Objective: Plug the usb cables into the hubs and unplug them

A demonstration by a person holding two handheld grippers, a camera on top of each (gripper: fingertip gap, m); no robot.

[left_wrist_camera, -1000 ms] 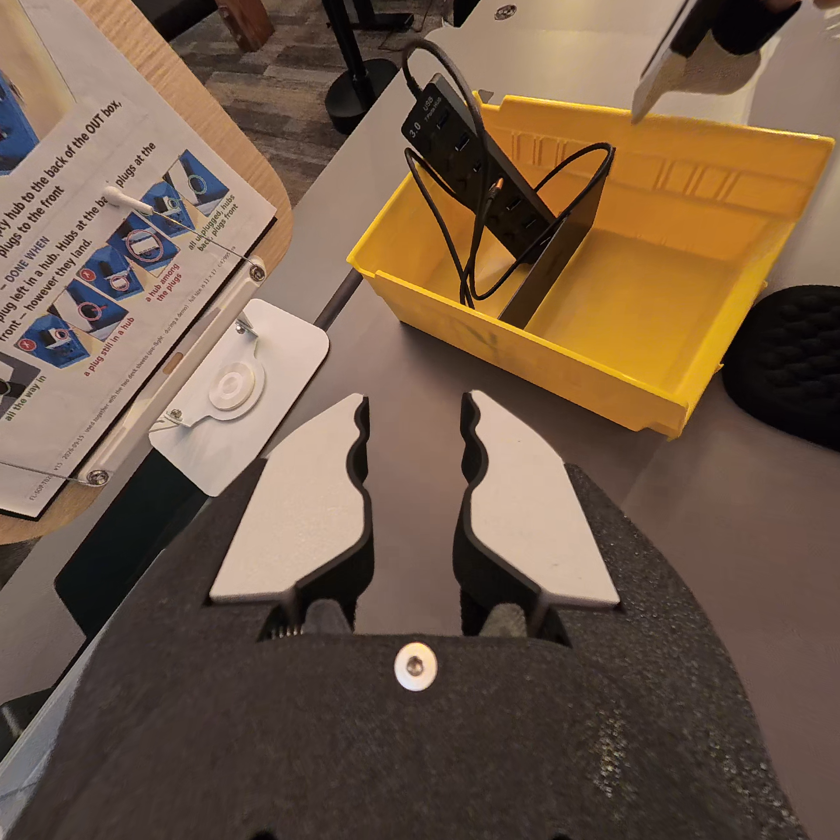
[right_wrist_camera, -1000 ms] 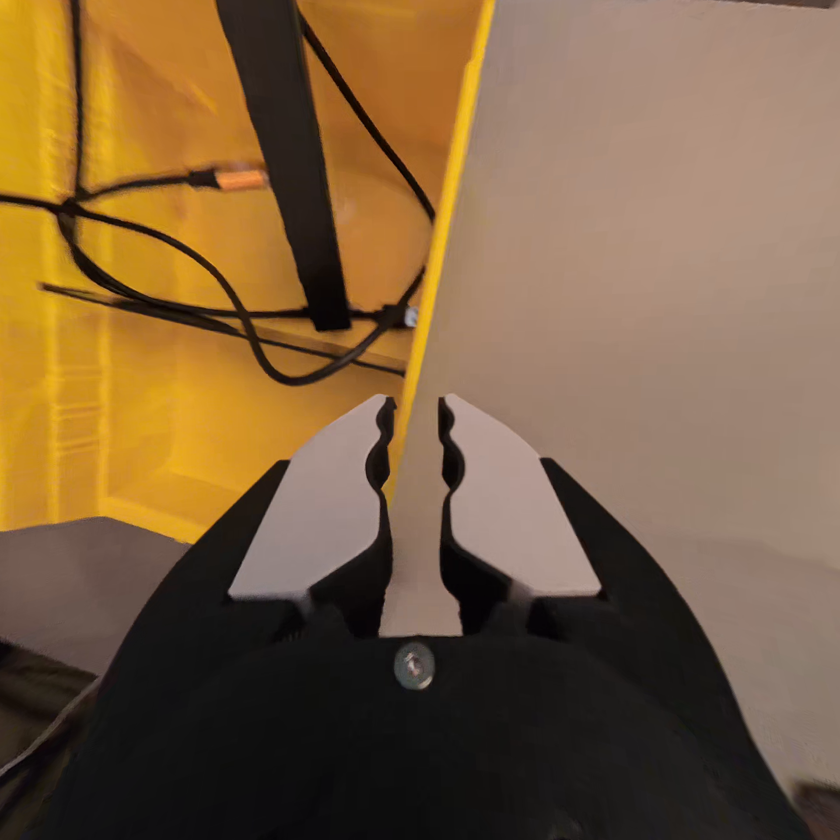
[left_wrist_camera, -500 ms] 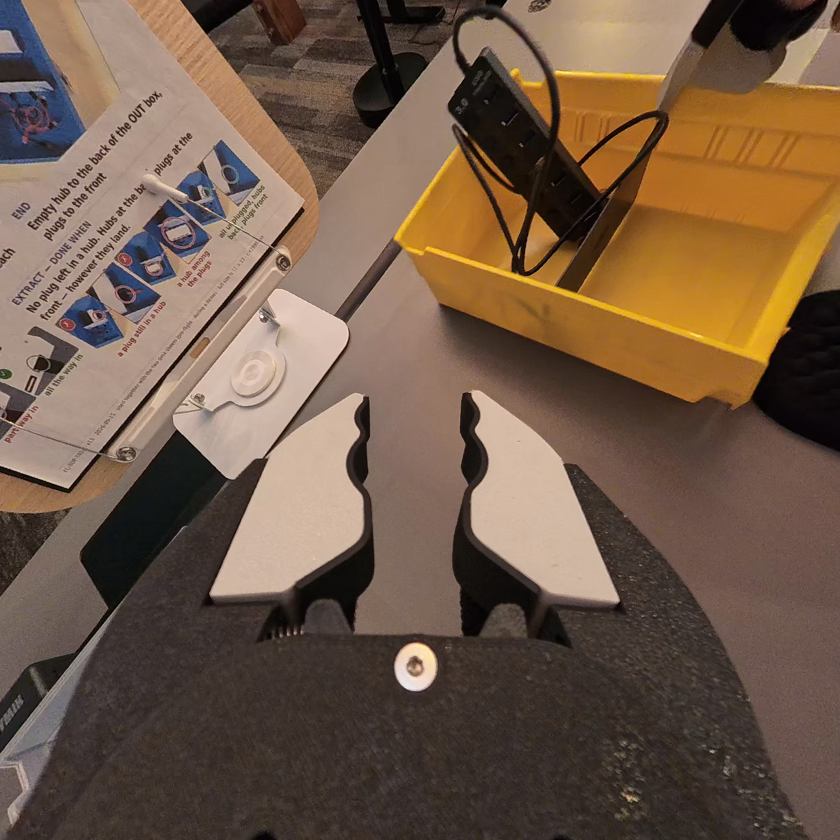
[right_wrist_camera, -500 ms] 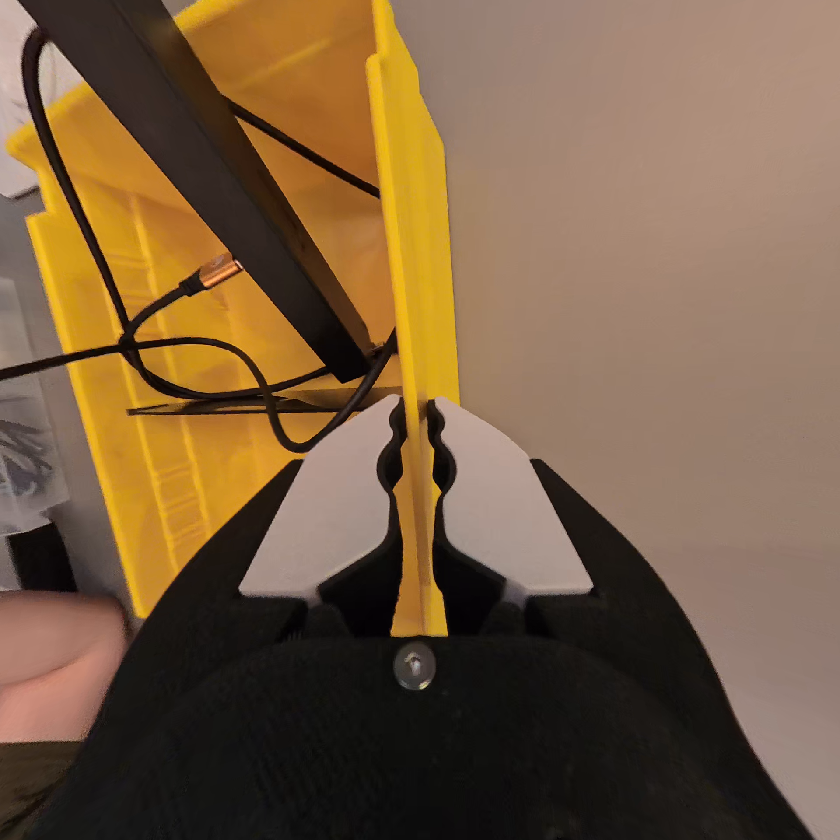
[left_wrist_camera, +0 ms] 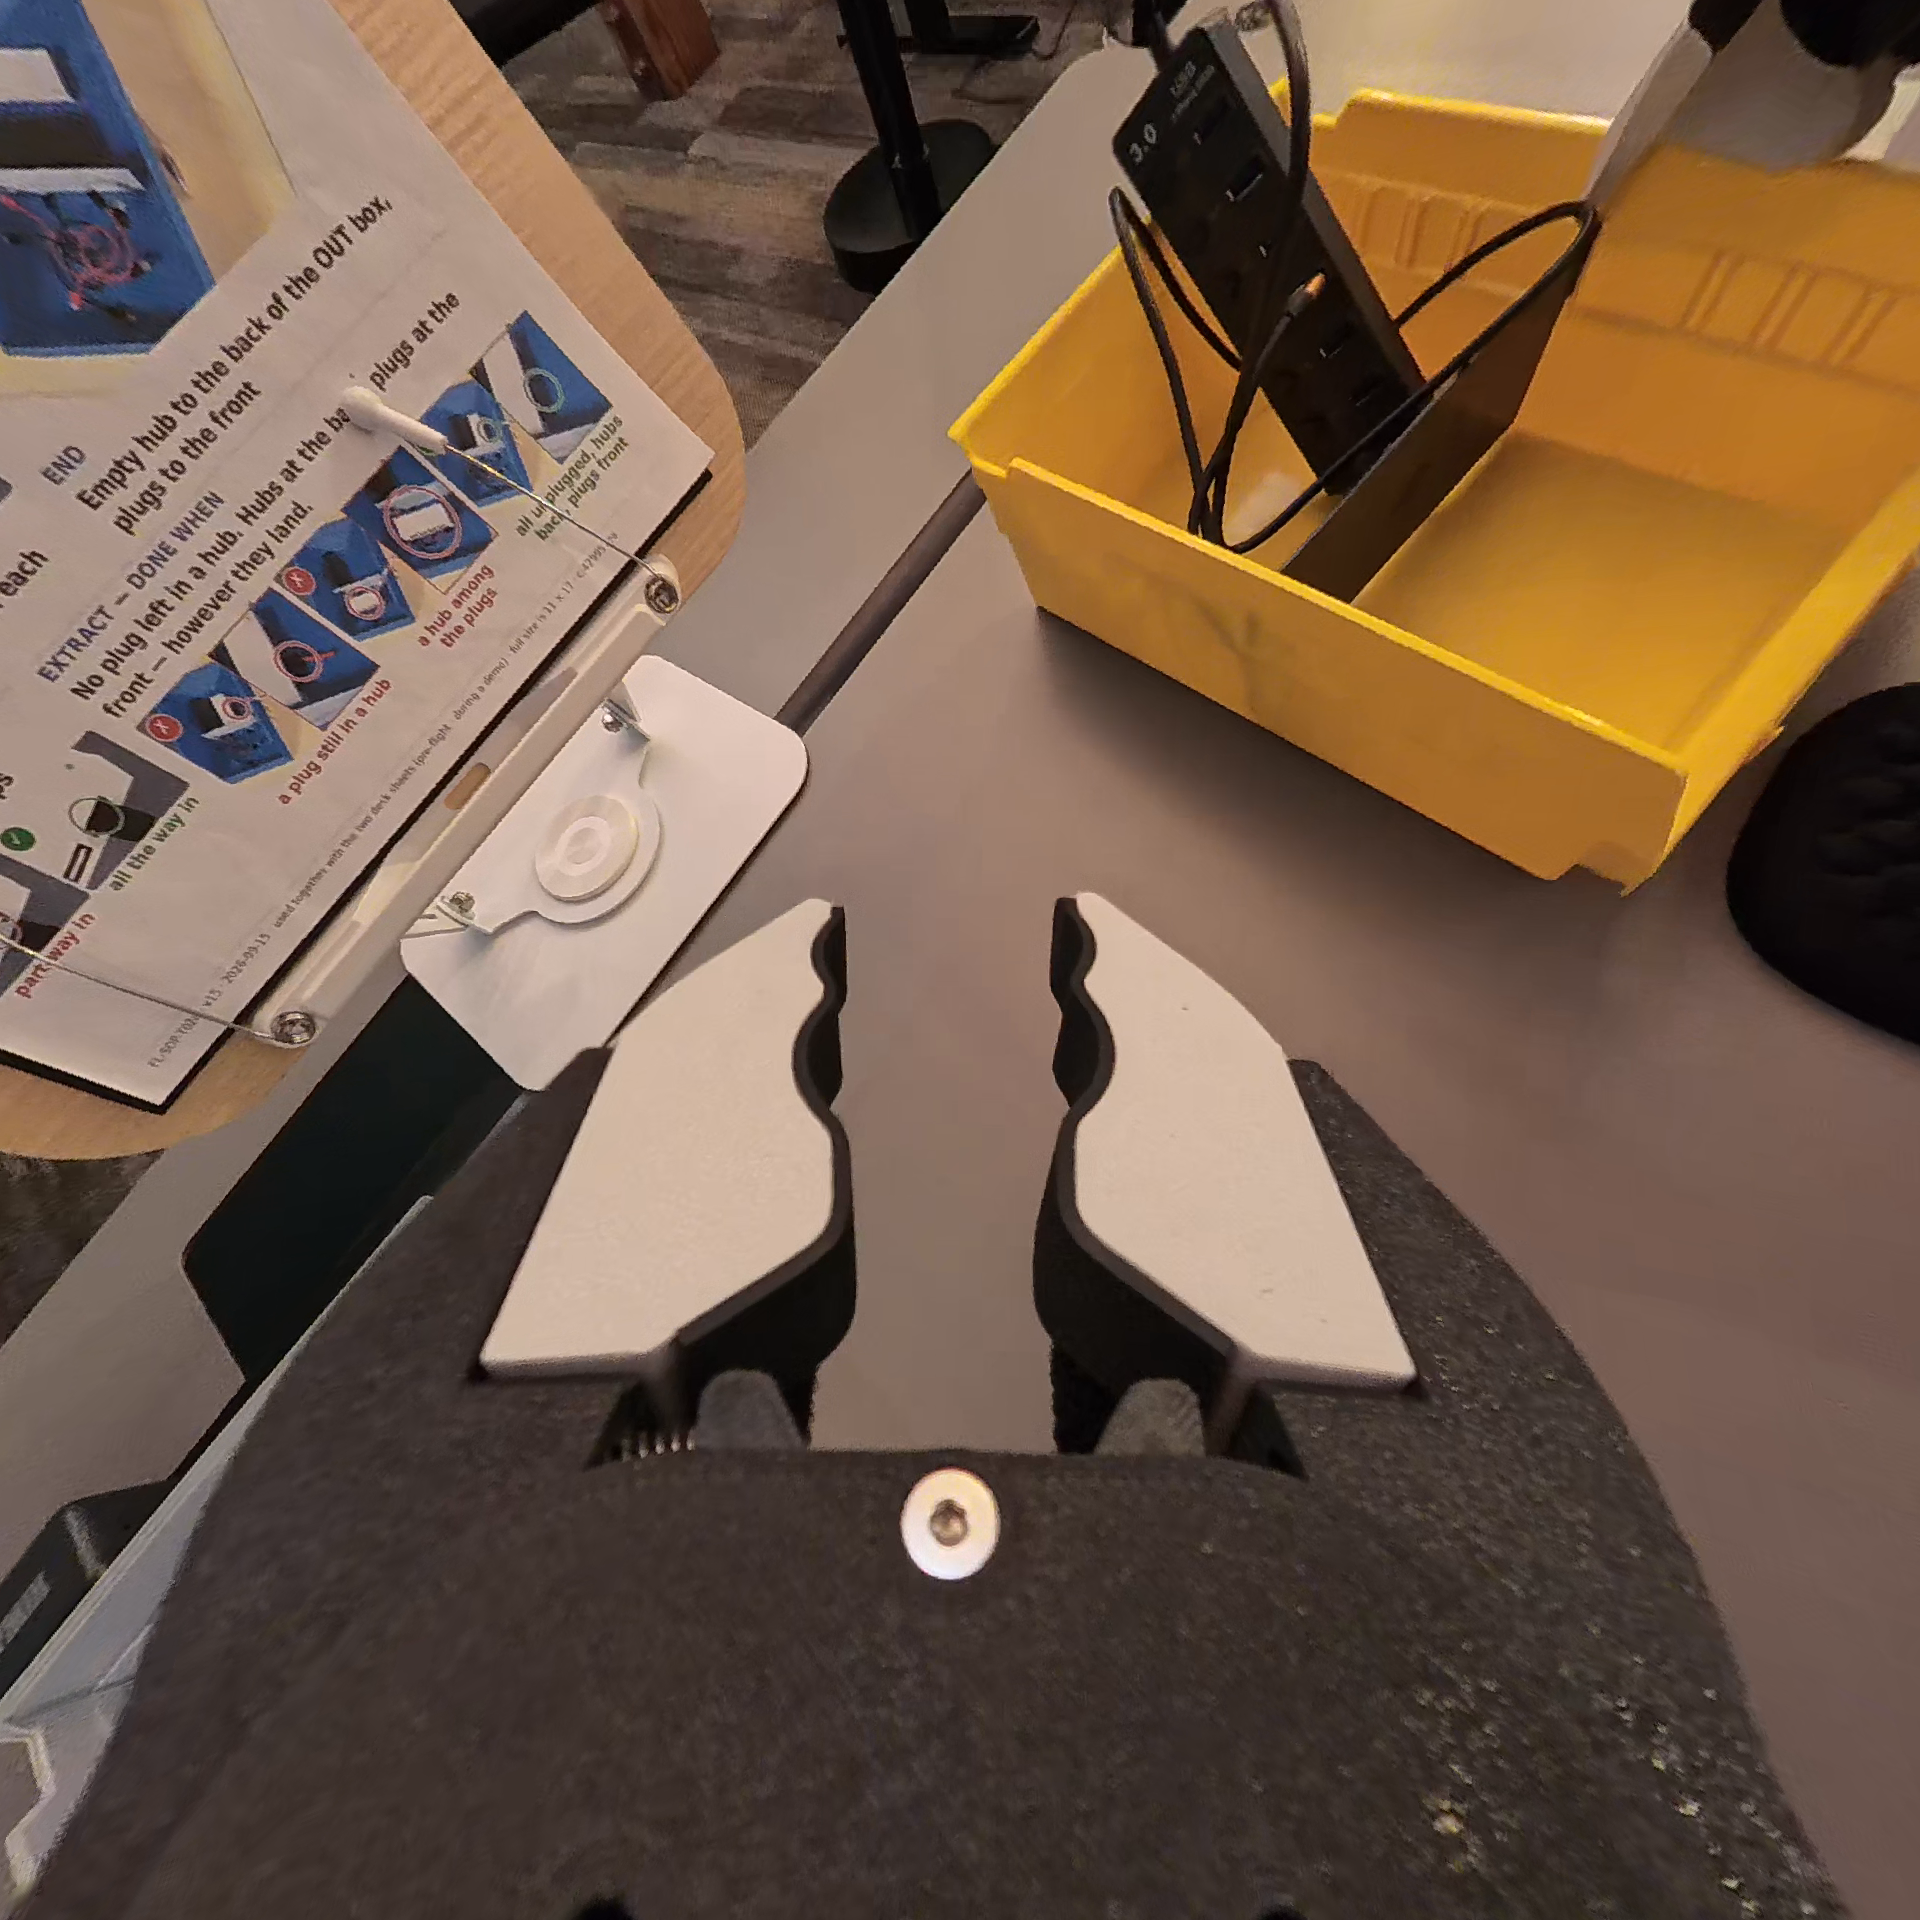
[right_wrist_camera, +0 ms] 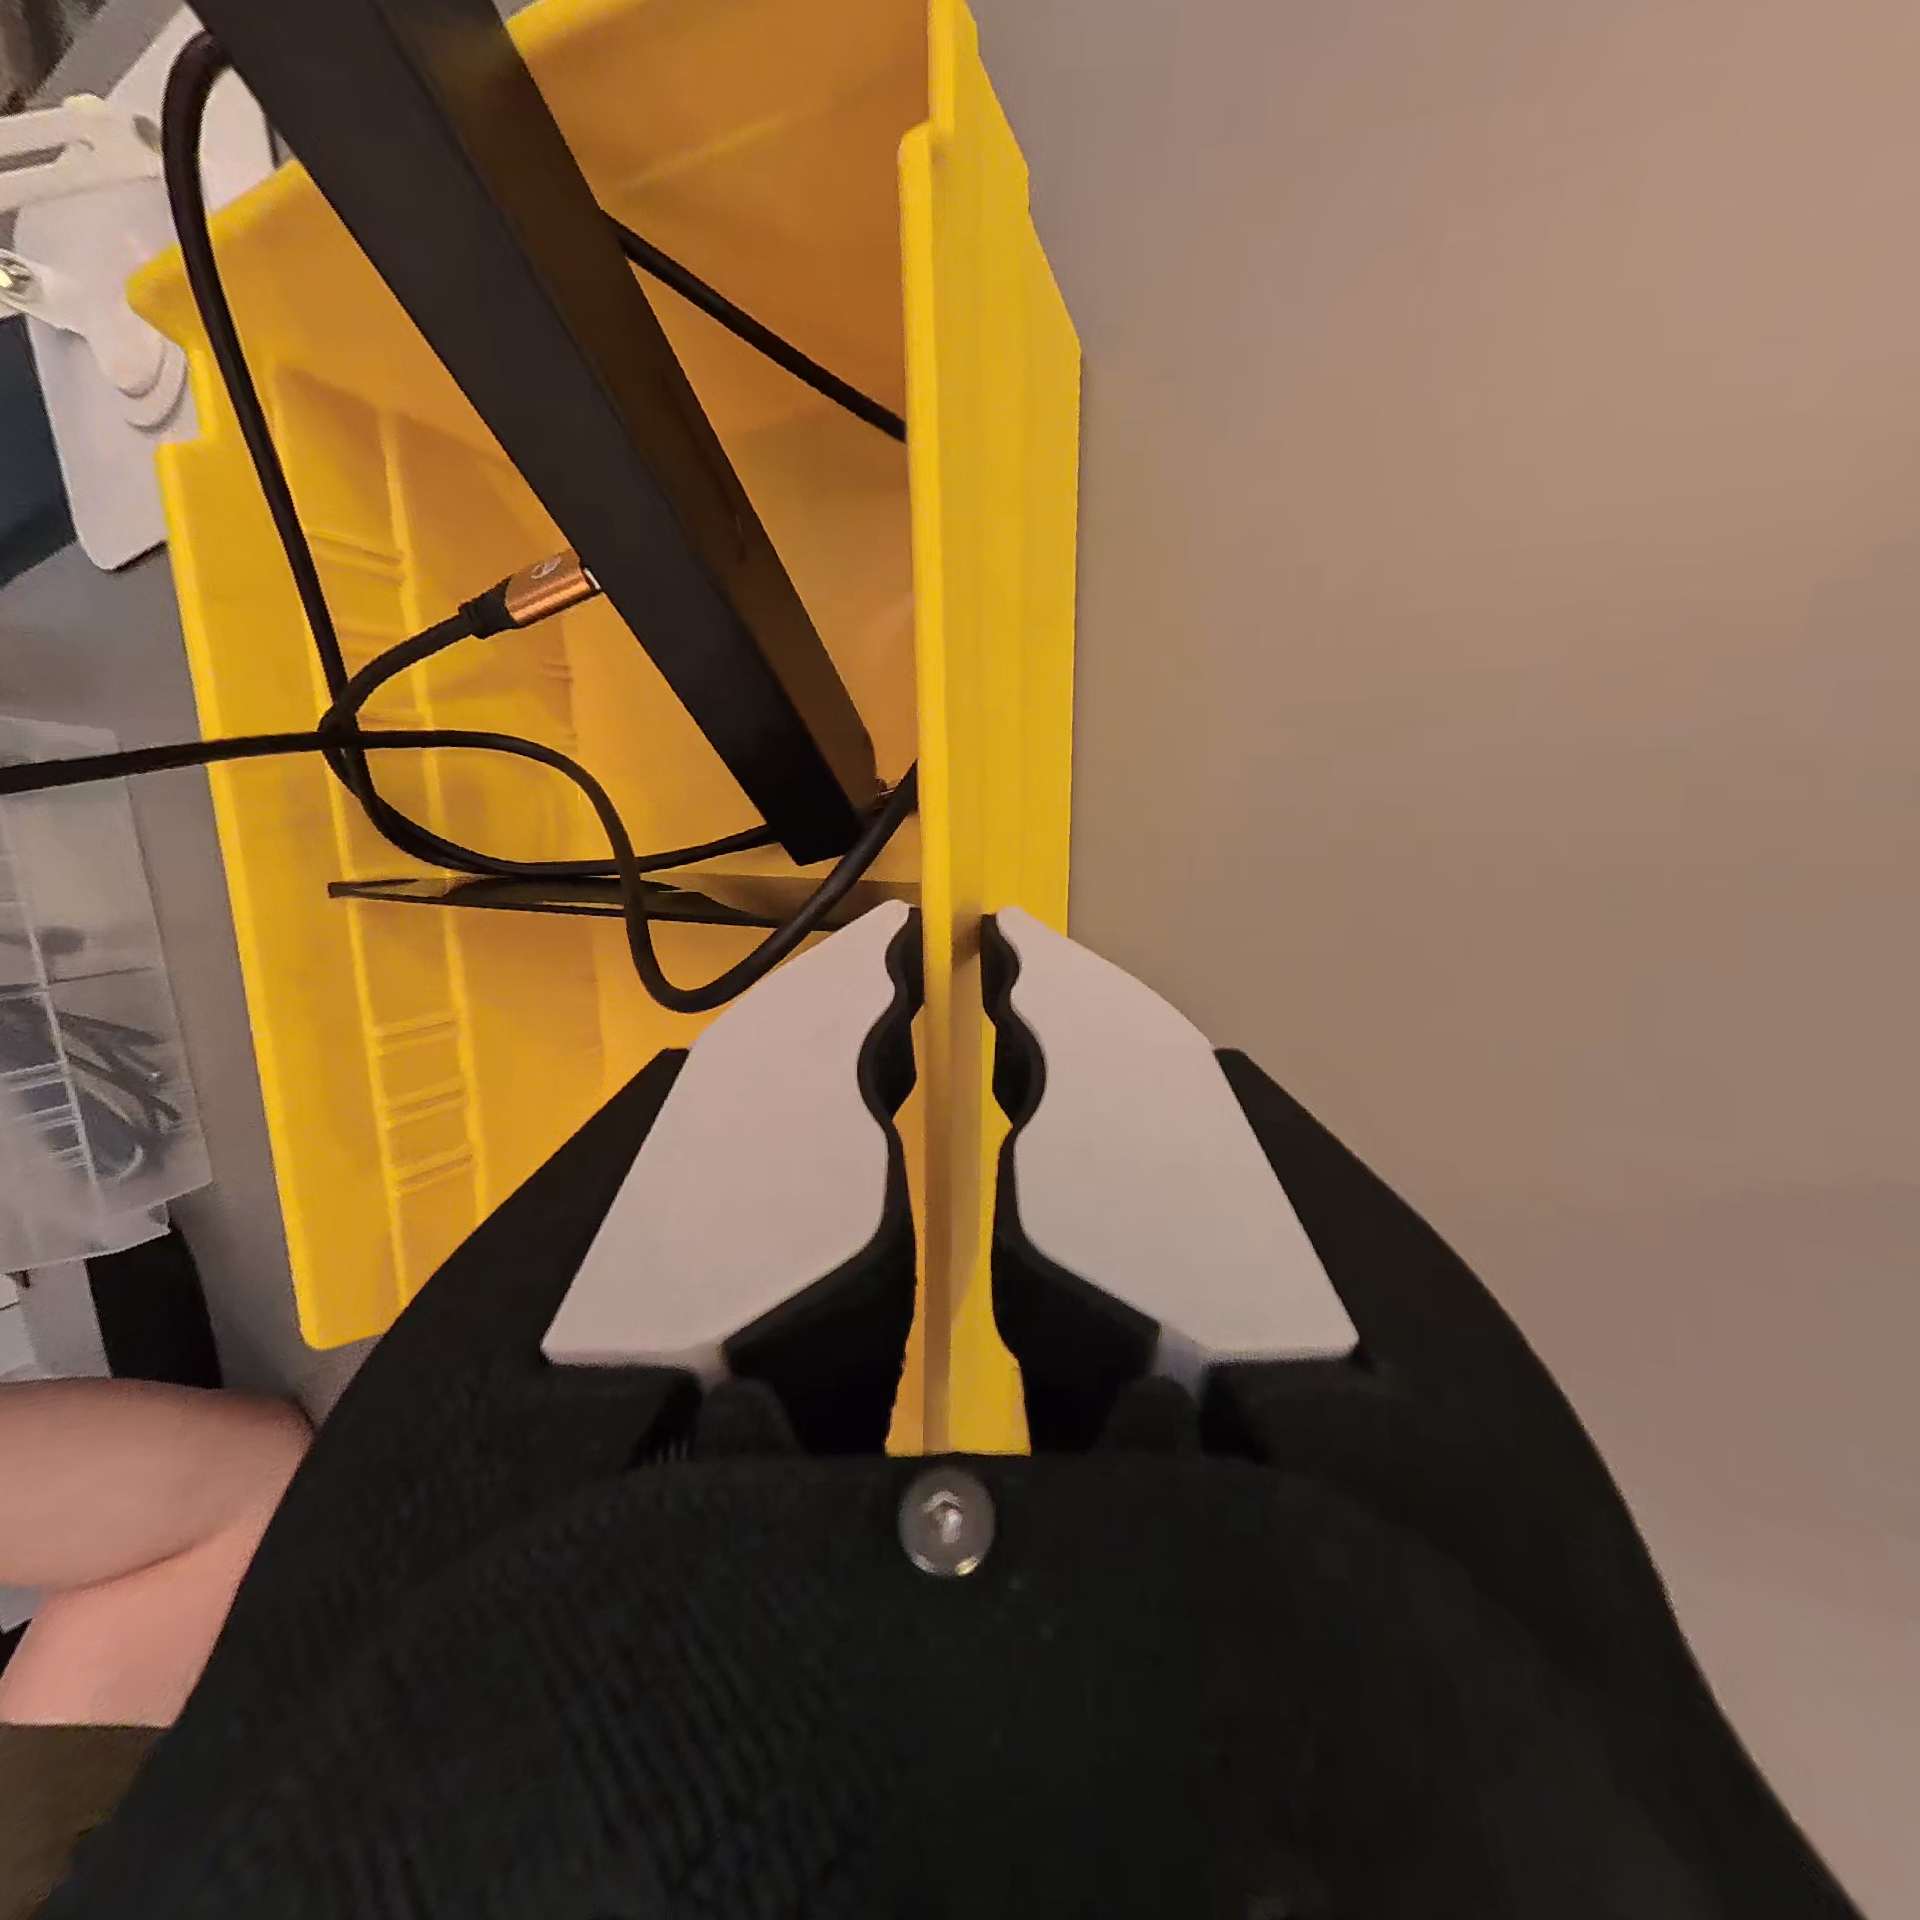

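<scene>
A yellow bin point(left_wrist_camera: 1351, 665) with a black divider point(left_wrist_camera: 1455, 436) stands on the grey table at the upper right. A black USB hub point(left_wrist_camera: 1268, 260) leans inside its left compartment, looped by black cables point(left_wrist_camera: 1174, 343). A copper-coloured plug point(right_wrist_camera: 540, 597) sits against the hub's point(right_wrist_camera: 540, 416) port side. My right gripper point(right_wrist_camera: 951, 925) is shut on the bin's upright wall point(right_wrist_camera: 977, 520). It also shows in the left wrist view point(left_wrist_camera: 1621, 156) at the bin's far rim. My left gripper point(left_wrist_camera: 945, 914) is open and empty above the table, short of the bin.
An instruction sheet on a wooden board point(left_wrist_camera: 260, 520) stands at the left on a white base plate point(left_wrist_camera: 603, 862). A black textured pad point(left_wrist_camera: 1839, 862) lies right of the bin. A person's arm point(right_wrist_camera: 104, 1475) and a clear plastic container point(right_wrist_camera: 73, 987) are at the left.
My right gripper has closed on the bin's wall. The bin has shifted up and to the right in the left wrist view. My left gripper stays open.
</scene>
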